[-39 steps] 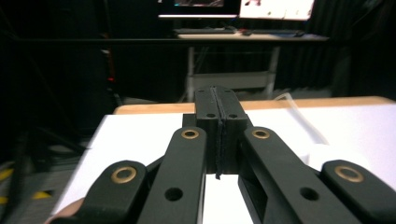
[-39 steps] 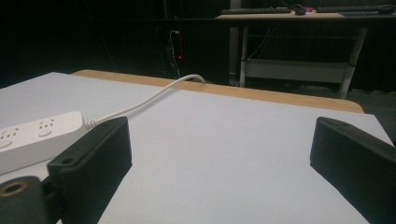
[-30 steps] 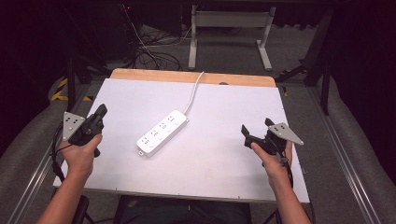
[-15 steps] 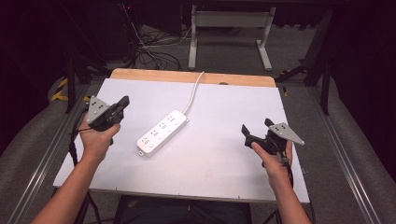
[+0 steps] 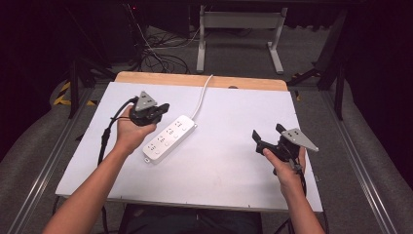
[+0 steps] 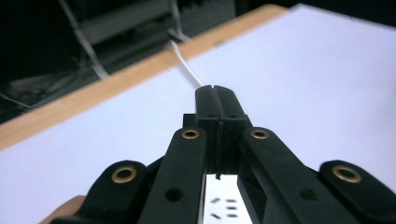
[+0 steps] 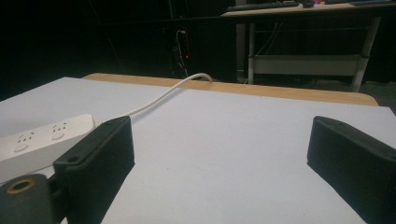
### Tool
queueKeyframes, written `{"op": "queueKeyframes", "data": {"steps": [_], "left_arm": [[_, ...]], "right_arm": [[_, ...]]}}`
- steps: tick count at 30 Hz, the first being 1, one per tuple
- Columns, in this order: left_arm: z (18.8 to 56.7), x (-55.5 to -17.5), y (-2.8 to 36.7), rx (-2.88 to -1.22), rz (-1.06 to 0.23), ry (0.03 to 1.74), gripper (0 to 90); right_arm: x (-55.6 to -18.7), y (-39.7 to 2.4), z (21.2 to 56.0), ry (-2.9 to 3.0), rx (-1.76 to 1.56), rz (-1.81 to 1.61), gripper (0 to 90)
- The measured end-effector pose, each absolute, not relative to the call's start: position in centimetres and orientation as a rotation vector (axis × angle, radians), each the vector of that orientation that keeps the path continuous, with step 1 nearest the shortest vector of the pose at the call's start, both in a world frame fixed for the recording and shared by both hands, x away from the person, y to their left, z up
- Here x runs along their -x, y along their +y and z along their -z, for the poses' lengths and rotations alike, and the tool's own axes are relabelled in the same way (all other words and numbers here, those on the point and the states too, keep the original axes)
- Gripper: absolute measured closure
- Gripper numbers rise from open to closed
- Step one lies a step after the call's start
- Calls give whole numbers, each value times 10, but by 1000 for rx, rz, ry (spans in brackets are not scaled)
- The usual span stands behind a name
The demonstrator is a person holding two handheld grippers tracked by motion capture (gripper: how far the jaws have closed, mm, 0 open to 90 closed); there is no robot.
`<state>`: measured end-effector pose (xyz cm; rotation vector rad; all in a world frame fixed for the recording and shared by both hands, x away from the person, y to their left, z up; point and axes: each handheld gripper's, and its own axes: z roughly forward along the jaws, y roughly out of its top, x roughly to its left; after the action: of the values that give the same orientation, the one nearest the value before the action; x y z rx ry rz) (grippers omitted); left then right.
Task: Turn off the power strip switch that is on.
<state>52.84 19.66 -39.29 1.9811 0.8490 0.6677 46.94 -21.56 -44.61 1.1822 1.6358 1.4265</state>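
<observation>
High view: white power strip (image 5: 169,139) lies diagonal mid-table, just right of and below left gripper (image 5: 158,109), jaws pressed together, empty. Right gripper (image 5: 259,140) well apart, jaws spread, just been closing, nothing between.

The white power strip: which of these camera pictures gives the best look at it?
The high view: the whole power strip lies in sight on the white table, with its cord running to the far edge. The right gripper view catches one end of it at the left. The left gripper view gives a sliver with a few socket slots beneath the shut jaws.
</observation>
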Motion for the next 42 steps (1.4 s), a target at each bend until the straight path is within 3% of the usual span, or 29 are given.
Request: {"op": "queueKeyframes", "data": {"steps": [10, 19, 34, 37, 42], "left_arm": [[426, -555, 144, -2256, -575, 848, 900], [443, -565, 140, -2380, -523, 919, 900], [449, -571, 146, -2277, -405, 1003, 900], [450, -567, 140, -2298, -456, 990, 900], [451, -567, 144, -2261, -432, 1008, 900]], "right_arm": [[-470, -215, 447, 1640, -1183, -1419, 78], [-470, -216, 447, 1643, -1183, -1419, 81], [-469, -215, 448, 1649, -1182, -1411, 83], [-469, -214, 448, 1645, -1180, -1409, 83], [-468, -215, 448, 1642, -1185, -1411, 83]]}}
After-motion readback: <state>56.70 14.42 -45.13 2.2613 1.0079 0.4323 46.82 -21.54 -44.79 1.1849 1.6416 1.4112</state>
